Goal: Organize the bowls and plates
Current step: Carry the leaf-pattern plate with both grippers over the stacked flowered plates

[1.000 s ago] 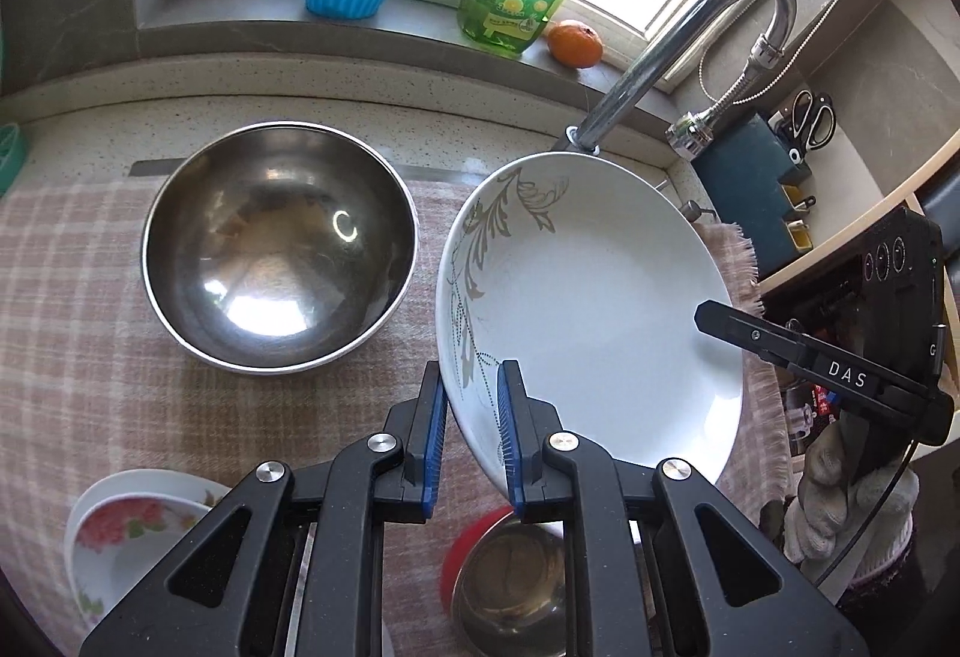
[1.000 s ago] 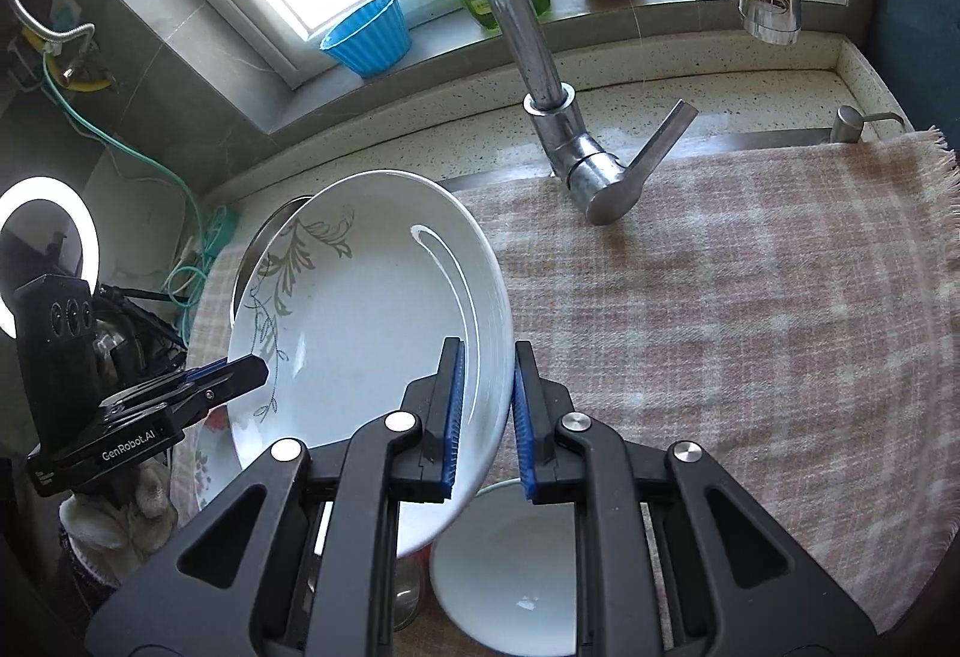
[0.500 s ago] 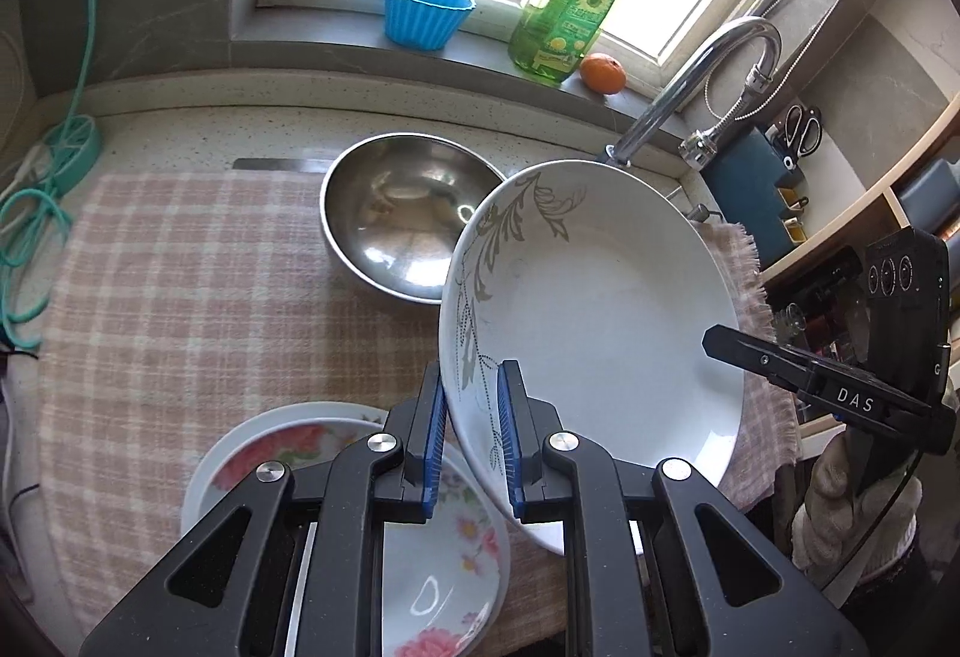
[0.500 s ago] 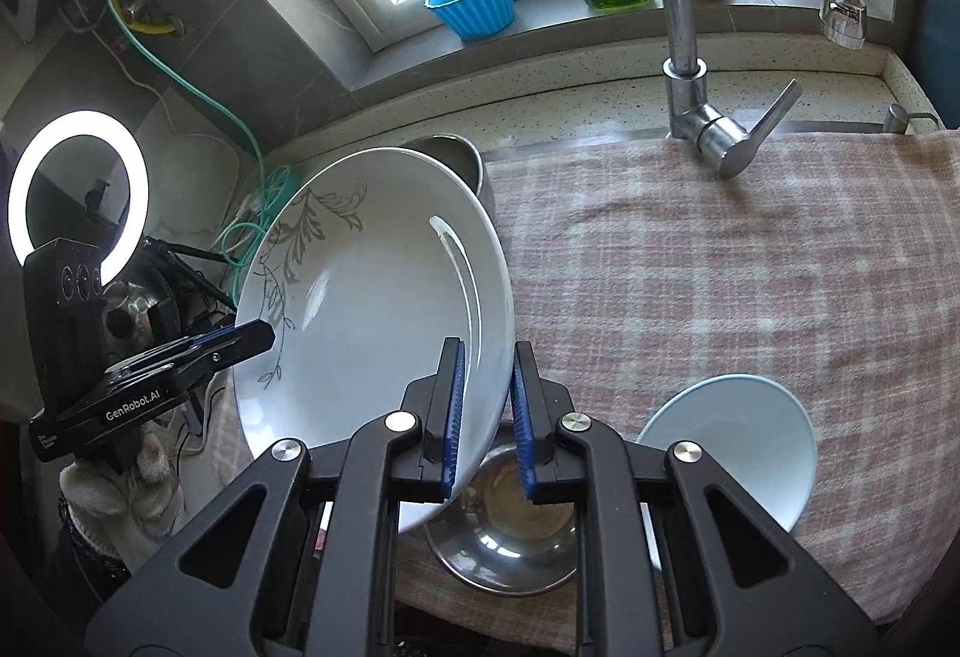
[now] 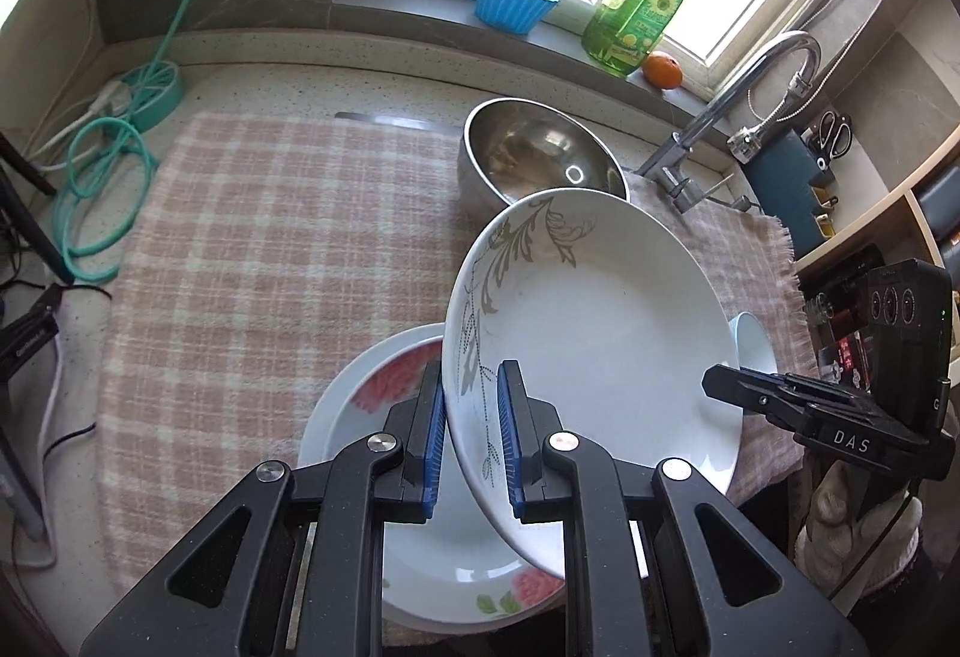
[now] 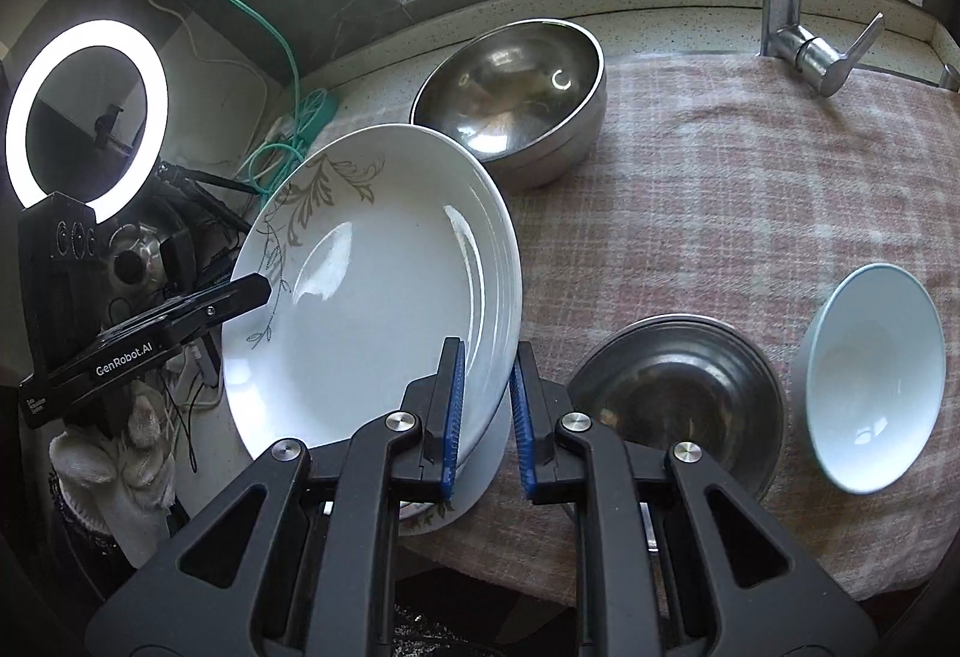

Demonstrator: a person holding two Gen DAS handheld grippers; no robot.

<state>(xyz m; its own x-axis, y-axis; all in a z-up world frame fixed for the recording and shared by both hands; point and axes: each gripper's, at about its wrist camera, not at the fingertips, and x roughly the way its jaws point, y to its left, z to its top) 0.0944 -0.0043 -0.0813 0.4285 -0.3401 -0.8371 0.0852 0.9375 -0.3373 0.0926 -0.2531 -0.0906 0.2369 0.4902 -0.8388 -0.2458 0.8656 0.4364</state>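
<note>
**Leaf-patterned plate held by both grippers above the flowered plate**

The leaf-patterned plate (image 5: 591,351) is clamped at opposite edges: the left gripper (image 5: 471,438) pinches its near-left rim between blue pads, and the right gripper (image 6: 485,411) is closed on the rim at the other side. The plate hangs tilted, its hollow facing up, off the cloth. Directly under it lies the flowered plate (image 5: 384,417), flat on the checked cloth (image 5: 252,249) at the near edge of the counter; whether the two plates touch cannot be told. In the right wrist view, a small steel bowl (image 6: 681,393) sits just right of the held plate, with a pale blue bowl (image 6: 873,375) beside it, leaning on its side. Farther back stands the large steel bowl (image 5: 540,159), upright on the cloth. Behind it rises the tap (image 5: 738,111). On the window sill at the back are a blue cup (image 5: 516,0), a green soap bottle (image 5: 639,21) and an orange (image 5: 662,70).
</note>
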